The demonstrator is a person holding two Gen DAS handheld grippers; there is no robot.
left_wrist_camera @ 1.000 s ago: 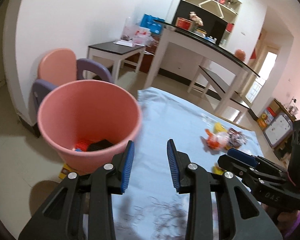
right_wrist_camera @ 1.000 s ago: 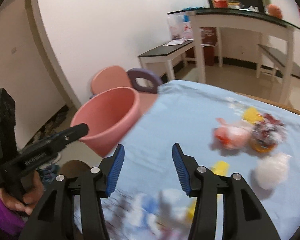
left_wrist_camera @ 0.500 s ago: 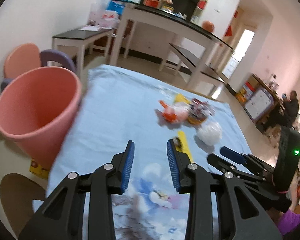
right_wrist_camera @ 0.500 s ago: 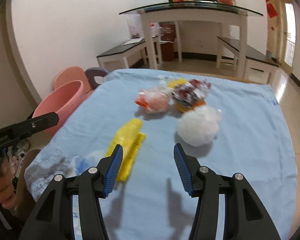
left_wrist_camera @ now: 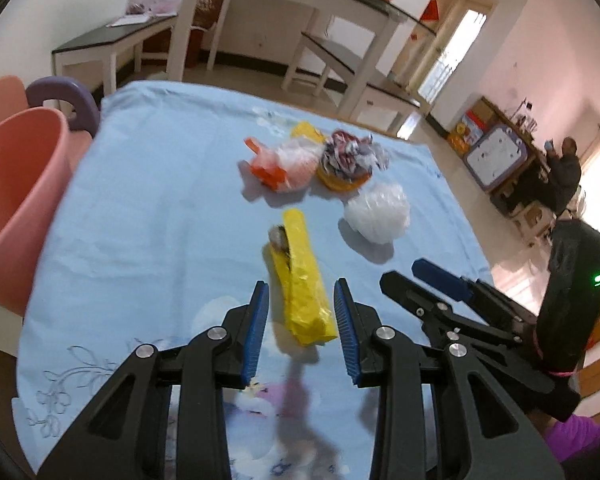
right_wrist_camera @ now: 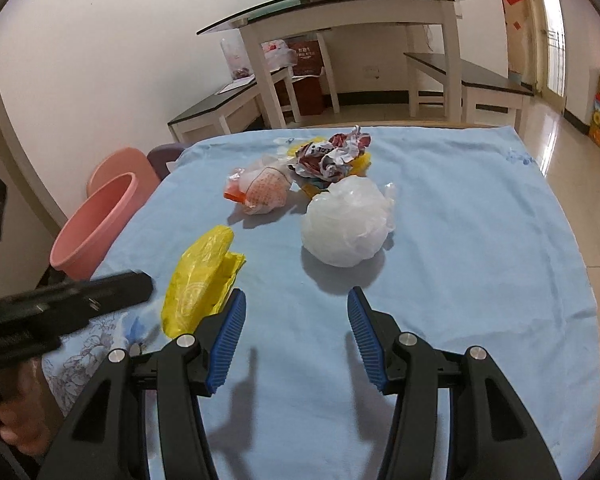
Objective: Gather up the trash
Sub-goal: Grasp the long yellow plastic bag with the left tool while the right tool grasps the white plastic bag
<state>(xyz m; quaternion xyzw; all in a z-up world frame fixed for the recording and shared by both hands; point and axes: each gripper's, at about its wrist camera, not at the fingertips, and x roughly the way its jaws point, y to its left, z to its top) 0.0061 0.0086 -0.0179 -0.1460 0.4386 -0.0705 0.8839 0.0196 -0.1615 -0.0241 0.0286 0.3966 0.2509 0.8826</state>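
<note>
Trash lies on a table under a blue cloth [left_wrist_camera: 160, 200]: a long yellow plastic bag [left_wrist_camera: 304, 292], a white crumpled bag [left_wrist_camera: 378, 212], an orange-and-white bag [left_wrist_camera: 288, 164] and a crumpled printed wrapper [left_wrist_camera: 350, 156]. My left gripper [left_wrist_camera: 300, 300] is open, its blue pads on either side of the yellow bag's near end, apart from it. My right gripper [right_wrist_camera: 296, 304] is open over bare cloth just short of the white bag [right_wrist_camera: 346, 224], with the yellow bag [right_wrist_camera: 202, 276] to its left. A pink bin [left_wrist_camera: 16, 208] stands off the table's left edge.
A pink and a purple chair back [left_wrist_camera: 60, 92] stand behind the bin. A white glass-topped console [right_wrist_camera: 340, 8] and low benches [right_wrist_camera: 472, 76] stand beyond the table. A person [left_wrist_camera: 564, 176] sits far right. A hand [right_wrist_camera: 16, 412] holds the left gripper's handle.
Both grippers swung away from the pink bin toward the trash on the table. The left now straddles the yellow bag; the right has come closer to the white bag.
</note>
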